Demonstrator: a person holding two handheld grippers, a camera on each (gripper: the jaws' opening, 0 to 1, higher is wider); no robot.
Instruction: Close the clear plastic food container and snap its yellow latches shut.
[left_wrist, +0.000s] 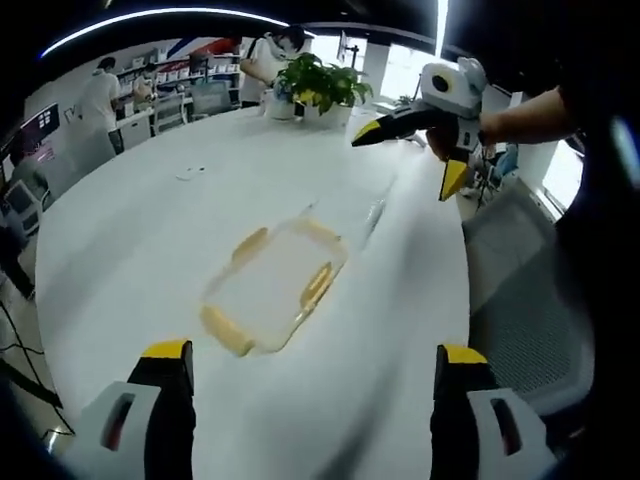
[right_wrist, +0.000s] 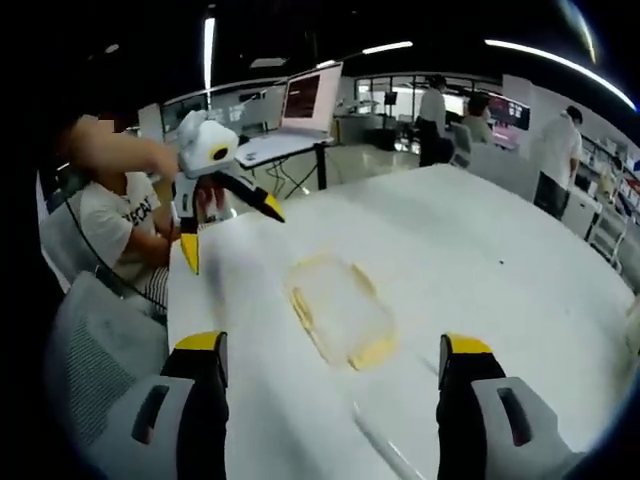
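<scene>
We can't tell if the container (left_wrist: 275, 285) has its lid on, it's all motion blur, and the latches (left_wrist: 317, 284) are just yellow smears. In the right gripper view the container (right_wrist: 340, 308) is just as smeared. The clear thing (left_wrist: 372, 212) beside it is unreadable too.

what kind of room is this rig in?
Probably an open-plan office or lab. A large white table holds the clear container and potted plants; a laptop sits on a stand, mesh chairs ring the table, and people stand at shelving behind.
</scene>
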